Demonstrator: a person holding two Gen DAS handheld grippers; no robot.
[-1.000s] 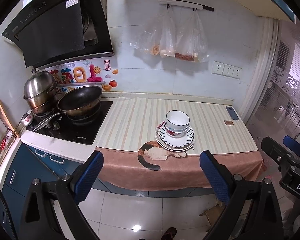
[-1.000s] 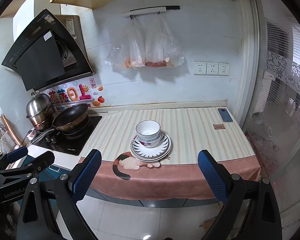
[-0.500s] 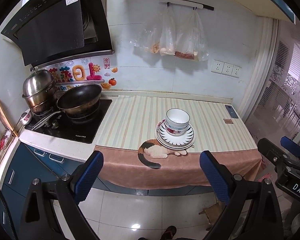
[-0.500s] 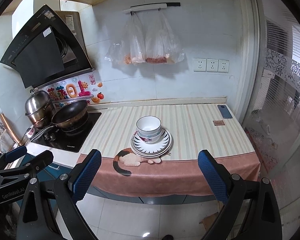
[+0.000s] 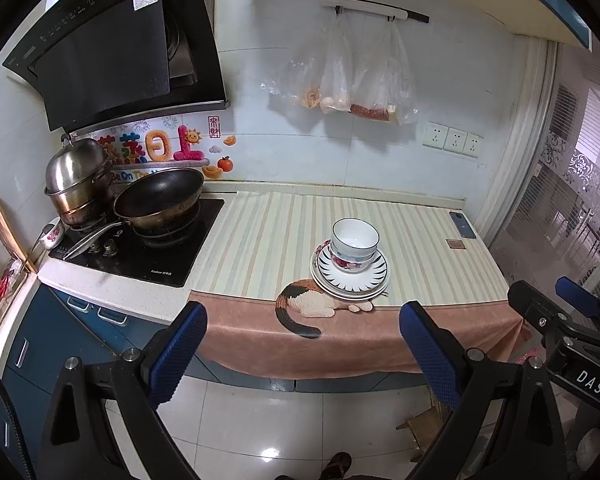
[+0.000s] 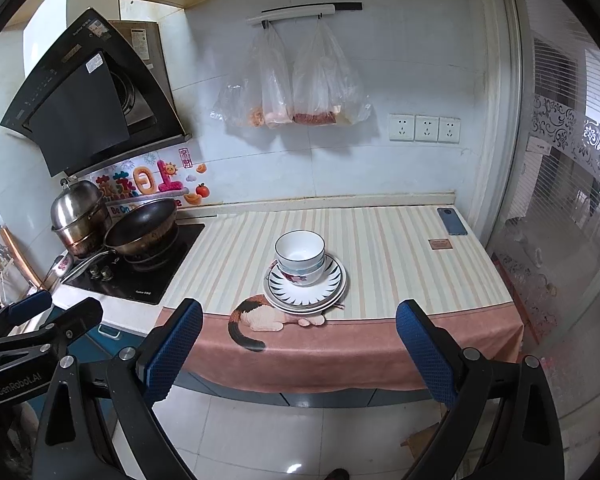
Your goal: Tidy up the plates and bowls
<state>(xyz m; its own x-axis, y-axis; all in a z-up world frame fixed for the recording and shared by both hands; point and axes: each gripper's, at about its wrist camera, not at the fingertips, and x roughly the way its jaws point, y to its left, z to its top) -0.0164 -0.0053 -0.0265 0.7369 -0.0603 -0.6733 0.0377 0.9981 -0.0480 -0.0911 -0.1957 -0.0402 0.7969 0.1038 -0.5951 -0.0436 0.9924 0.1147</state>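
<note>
Bowls (image 5: pixel 355 248): two nested, upright, stacked on the plates (floral one underneath).
Plates (image 5: pixel 376 280): stacked flat near the front edge of the desk (image 5: pixel 260 248), about midway along it, rim just over the cat motif (image 5: pixel 306 306) on the cloth.
Left gripper (image 5: pixel 302 354): fingers (image 5: pixel 178 354) spread wide, released, gripping nothing; held out over the floor, apart from the front edge of the desk.
Right gripper (image 6: pixel 300 350): fingers (image 6: pixel 424 350) likewise parted and bare, in front of the desk, well apart from the stack.
Wok (image 5: pixel 160 200): on the hob at the left end of the desk, steel pot (image 5: pixel 78 180) just behind it.
Phone (image 5: pixel 462 224): flat at the far right corner.
</note>
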